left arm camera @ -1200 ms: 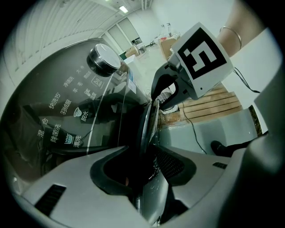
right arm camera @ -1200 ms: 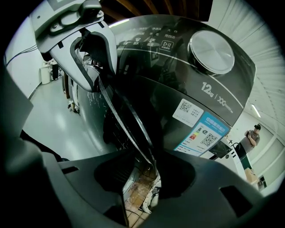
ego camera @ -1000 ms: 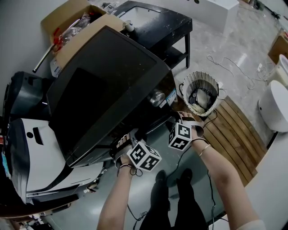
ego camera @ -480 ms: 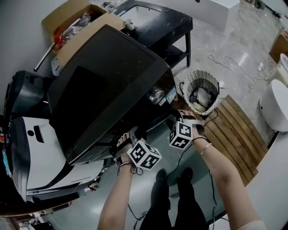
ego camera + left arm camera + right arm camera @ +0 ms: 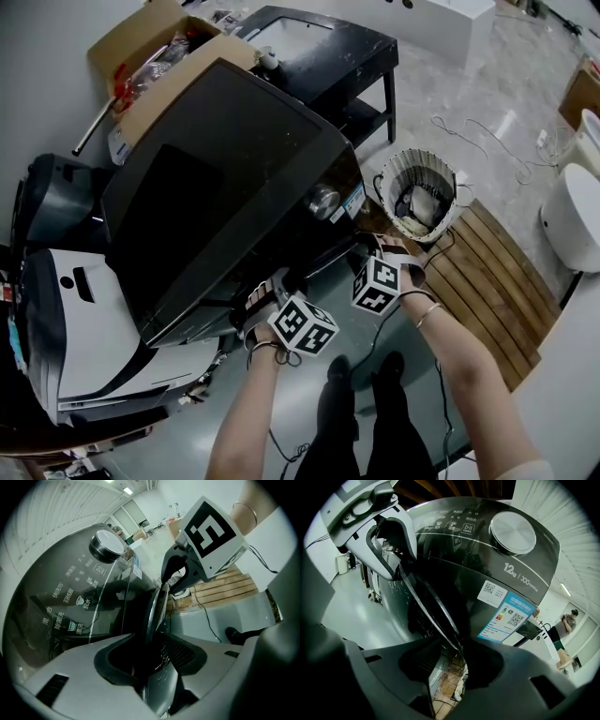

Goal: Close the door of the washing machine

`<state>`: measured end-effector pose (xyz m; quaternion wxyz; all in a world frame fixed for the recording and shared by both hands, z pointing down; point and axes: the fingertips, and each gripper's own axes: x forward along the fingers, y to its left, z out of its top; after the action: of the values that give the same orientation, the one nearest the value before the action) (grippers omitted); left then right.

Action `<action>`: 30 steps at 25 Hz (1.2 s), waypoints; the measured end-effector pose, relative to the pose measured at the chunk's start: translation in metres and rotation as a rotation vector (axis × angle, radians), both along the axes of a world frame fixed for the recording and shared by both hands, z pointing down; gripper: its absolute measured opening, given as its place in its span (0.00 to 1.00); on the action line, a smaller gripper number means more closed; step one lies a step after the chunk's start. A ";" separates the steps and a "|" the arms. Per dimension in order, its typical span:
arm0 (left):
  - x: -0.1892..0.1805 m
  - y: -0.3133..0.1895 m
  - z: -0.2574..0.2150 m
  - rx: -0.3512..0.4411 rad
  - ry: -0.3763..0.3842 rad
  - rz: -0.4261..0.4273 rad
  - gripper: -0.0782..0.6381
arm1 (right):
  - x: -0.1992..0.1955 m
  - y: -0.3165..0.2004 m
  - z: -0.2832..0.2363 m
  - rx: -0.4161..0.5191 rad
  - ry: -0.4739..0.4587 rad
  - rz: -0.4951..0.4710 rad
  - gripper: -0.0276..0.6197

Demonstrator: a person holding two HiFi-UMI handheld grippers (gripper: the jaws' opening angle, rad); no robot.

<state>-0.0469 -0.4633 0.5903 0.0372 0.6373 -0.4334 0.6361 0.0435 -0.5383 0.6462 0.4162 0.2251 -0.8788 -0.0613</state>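
Subject: washing machine [image 5: 225, 187], a dark cabinet in the middle of the head view, its front turned toward the person at near right.
Door: the door [image 5: 155, 613] hangs on that front face and shows edge-on in both gripper views. A dark gap lies between its rim and the cabinet, so it is judged ajar and not latched.
Left gripper: the left gripper [image 5: 157, 644] sits at the near left stretch of the rim. Its jaws have just been opening and now stand wide and released. The rim runs between them with no pad pressing on it.
Right gripper: the right gripper [image 5: 457, 658] sits at the farther right stretch, below the control knob [image 5: 513, 532]. Its jaws are apart with the rim between them, and no clamp is evident.
Change noted: over the last second neither hand has shifted against the machine; the only change is the widening of the left jaws.
Meaning for task: the grip is judged let go with the door short of home, so a push toward the cabinet is still owed.
Risk: a jaw could be caught between rim and cabinet.
Surroundings: the laundry basket [image 5: 417, 159] stands to the right, apart from the door.
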 end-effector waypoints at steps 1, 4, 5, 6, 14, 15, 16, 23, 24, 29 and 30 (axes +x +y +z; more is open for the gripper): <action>0.000 -0.001 0.000 0.001 0.000 0.000 0.41 | 0.000 -0.001 0.000 0.000 0.000 0.002 0.28; 0.000 -0.003 0.001 0.003 0.003 -0.002 0.41 | -0.001 -0.003 0.001 0.000 -0.001 0.006 0.28; -0.001 -0.003 0.001 0.004 0.003 -0.003 0.41 | -0.002 -0.004 0.002 0.000 -0.001 0.006 0.28; -0.001 -0.004 0.001 0.004 0.004 -0.003 0.41 | -0.002 -0.004 0.002 -0.001 -0.001 0.005 0.28; -0.003 -0.005 0.002 0.003 0.009 0.004 0.42 | -0.006 -0.007 0.003 -0.011 0.005 -0.016 0.28; -0.003 -0.006 0.002 0.003 0.008 0.005 0.42 | -0.006 -0.007 0.003 -0.013 0.005 -0.016 0.28; -0.003 -0.006 0.002 0.003 0.006 0.005 0.42 | -0.006 -0.007 0.003 -0.015 0.005 -0.014 0.28; -0.003 -0.006 0.003 -0.002 0.000 0.001 0.42 | -0.005 -0.007 0.003 -0.025 0.008 -0.025 0.28; -0.003 -0.006 0.003 -0.001 -0.001 0.000 0.41 | -0.005 -0.008 0.003 -0.024 0.009 -0.025 0.28; -0.003 -0.006 0.003 -0.002 -0.004 -0.007 0.42 | -0.005 -0.006 0.002 -0.002 0.021 -0.021 0.27; -0.003 -0.005 0.002 -0.002 -0.004 -0.008 0.42 | -0.005 -0.006 0.002 0.004 0.023 -0.020 0.27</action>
<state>-0.0501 -0.4687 0.5928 0.0397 0.6343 -0.4353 0.6376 0.0389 -0.5445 0.6485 0.4250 0.2162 -0.8762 -0.0699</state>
